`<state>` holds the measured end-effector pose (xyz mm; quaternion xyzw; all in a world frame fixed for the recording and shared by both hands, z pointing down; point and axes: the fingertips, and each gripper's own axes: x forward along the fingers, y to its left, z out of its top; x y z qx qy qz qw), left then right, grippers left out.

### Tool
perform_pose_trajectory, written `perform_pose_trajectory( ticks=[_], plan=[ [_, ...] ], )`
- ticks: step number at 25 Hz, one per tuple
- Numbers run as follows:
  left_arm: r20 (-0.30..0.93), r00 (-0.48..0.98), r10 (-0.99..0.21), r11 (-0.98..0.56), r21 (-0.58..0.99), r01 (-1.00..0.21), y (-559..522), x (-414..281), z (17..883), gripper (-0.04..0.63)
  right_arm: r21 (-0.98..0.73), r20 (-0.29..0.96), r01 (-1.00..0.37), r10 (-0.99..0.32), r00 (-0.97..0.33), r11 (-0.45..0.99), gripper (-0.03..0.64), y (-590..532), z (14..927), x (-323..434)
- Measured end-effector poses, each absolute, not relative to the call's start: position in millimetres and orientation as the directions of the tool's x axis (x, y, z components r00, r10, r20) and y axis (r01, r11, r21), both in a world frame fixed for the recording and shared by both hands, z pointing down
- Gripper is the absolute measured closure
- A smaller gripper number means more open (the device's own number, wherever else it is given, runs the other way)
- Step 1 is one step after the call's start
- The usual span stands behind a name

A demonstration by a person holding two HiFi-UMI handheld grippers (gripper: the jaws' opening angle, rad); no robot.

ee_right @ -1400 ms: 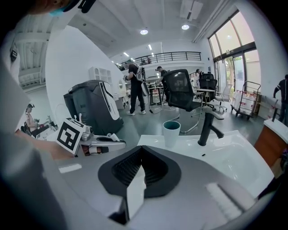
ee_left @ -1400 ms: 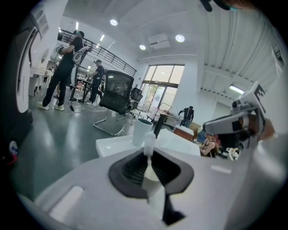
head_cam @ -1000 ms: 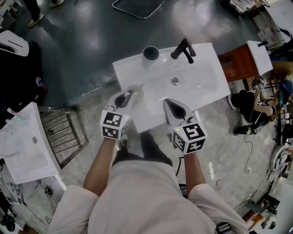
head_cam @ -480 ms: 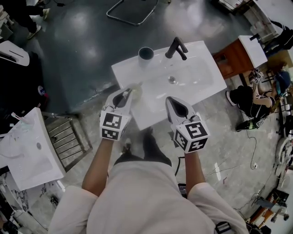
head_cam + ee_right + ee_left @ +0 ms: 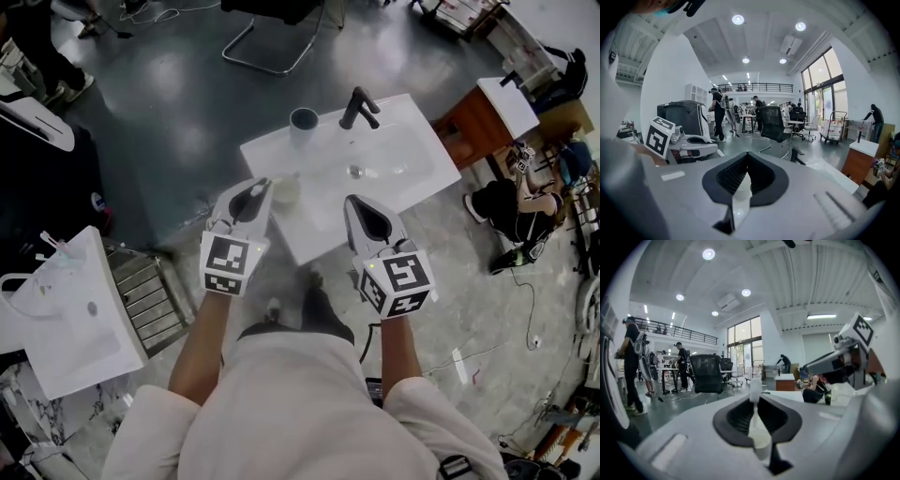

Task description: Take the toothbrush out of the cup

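A white basin (image 5: 412, 178) carries a grey cup (image 5: 303, 119) at its far left corner and a black tap (image 5: 359, 106) behind the drain. My left gripper (image 5: 255, 195) hovers over the basin's front left corner, well short of the cup. It is shut on a pale toothbrush (image 5: 286, 190). In the left gripper view the toothbrush (image 5: 755, 389) stands upright between the closed jaws of that gripper (image 5: 756, 404). My right gripper (image 5: 372, 219) is in front of the basin, shut with nothing in it. The right gripper view shows its jaws (image 5: 745, 165) pressed together.
A second white basin (image 5: 56, 314) and a metal rack (image 5: 141, 286) stand at the left. A wooden cabinet (image 5: 476, 127) and a seated person (image 5: 514, 211) are at the right. A chair base (image 5: 272, 47) lies beyond the basin on the dark floor.
The head view has swung slightly, so the basin sits a little differently in the frame. Both grippers keep their places, the left one still closed on the toothbrush.
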<state>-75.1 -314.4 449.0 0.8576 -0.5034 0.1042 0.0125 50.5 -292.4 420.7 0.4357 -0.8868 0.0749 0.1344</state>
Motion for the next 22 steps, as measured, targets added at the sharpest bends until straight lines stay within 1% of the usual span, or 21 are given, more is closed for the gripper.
perform_pose_trajectory(
  ticks=[6,10,18,22],
  plan=[
    [0.097,0.496,-0.863,-0.505,-0.120,-0.855,-273.9,-80.0,394.7,0.577,0.021,0.208,-0.805,-0.790,-0.577,0.593,0.611,-253.6,376.9,46.7],
    [0.061,0.517,-0.854,-0.520,-0.136,-0.843,-248.7,-78.9,372.2,0.577,0.046,0.161,-0.812,-0.807,-0.569,0.582,0.611,-231.2,355.5,47.1],
    [0.022,0.527,-0.849,-0.523,-0.167,-0.836,-207.0,-77.2,340.9,0.577,0.090,0.119,-0.801,-0.805,-0.581,0.591,0.611,-195.6,330.3,38.2],
    [0.020,0.523,-0.852,-0.518,-0.175,-0.838,-186.1,-79.6,331.6,0.577,0.090,0.122,-0.787,-0.791,-0.599,0.610,0.611,-176.0,327.0,29.6]
  ],
)
